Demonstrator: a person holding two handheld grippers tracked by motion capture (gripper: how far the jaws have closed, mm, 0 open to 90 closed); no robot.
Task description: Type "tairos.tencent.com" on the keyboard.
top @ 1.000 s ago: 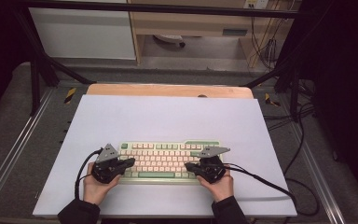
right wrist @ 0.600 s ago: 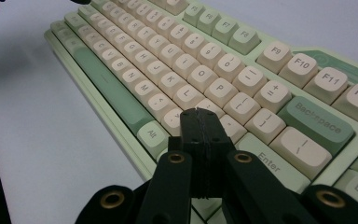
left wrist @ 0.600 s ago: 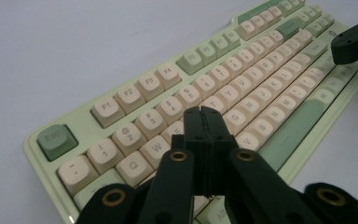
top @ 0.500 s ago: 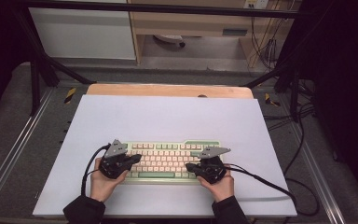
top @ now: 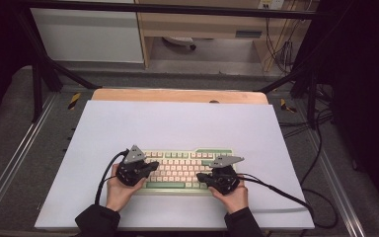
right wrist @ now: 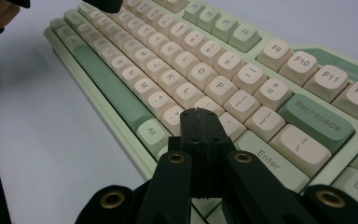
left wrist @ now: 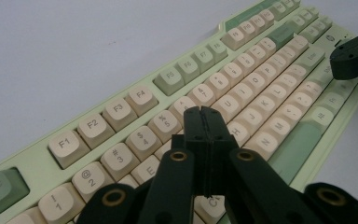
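A pale green keyboard with cream keys lies near the front of the white table top. My left gripper hangs over the keyboard's left part, jaws pressed together with nothing between them; in the left gripper view its tip is above the number and upper letter rows of the keyboard. My right gripper is over the right part, also shut and empty; in the right gripper view its tip hovers near the punctuation keys left of Enter on the keyboard.
Black cables trail from both grippers across the table's front. A wooden board edge runs along the back of the white surface. Metal frame rails flank the table, with a cabinet beyond.
My left gripper has slid to the right along the keyboard, from its left end to over the keys. The right gripper has stayed put.
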